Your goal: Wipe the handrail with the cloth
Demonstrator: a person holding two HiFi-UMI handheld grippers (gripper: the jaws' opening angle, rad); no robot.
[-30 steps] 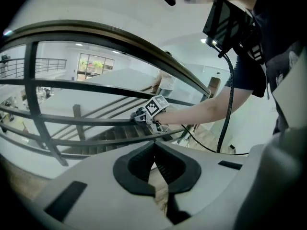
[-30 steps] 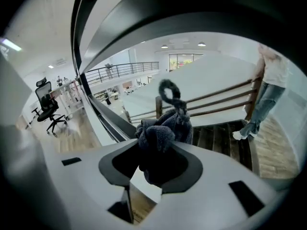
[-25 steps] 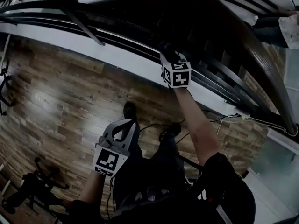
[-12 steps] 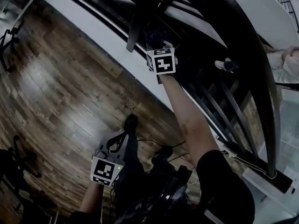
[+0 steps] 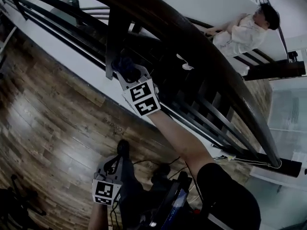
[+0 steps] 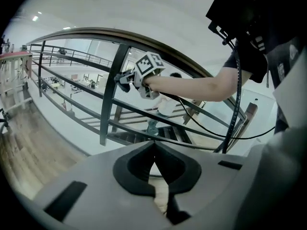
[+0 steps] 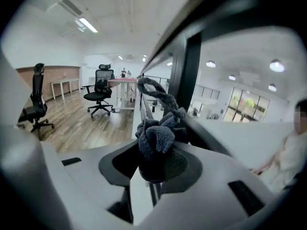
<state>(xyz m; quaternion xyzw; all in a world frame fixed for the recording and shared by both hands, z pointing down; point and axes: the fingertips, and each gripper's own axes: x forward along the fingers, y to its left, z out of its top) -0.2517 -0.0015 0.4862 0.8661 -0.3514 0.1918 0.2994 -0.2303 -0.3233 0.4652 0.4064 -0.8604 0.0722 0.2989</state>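
At the curved stair balustrade, the right gripper (image 5: 125, 67) is raised just beneath the dark wooden handrail (image 5: 192, 37), its jaws clamped on a bunched dark grey cloth (image 7: 158, 133). The wad bulges up and forward from between the jaws, and a twisted tail of it reaches ahead toward the flat black baluster (image 7: 189, 75) directly in front. The handrail runs above and to the right of the jaws. Whether the cloth is actually touching wood or metal cannot be told from any view.

The left gripper (image 6: 154, 164) hangs low at the person's side over the plank floor (image 5: 43, 114), well apart from the rail, its jaws together with nothing between them.

The cloth looks like a knitted or terry fabric, so it is probably soft, light and limp. It should mould readily round the rail's rounded top, but could slide out of a shallow pinch. The deep hold through the middle of the bunch seems the right one, leaving enough loose fabric ahead of the jaws to meet the wood.
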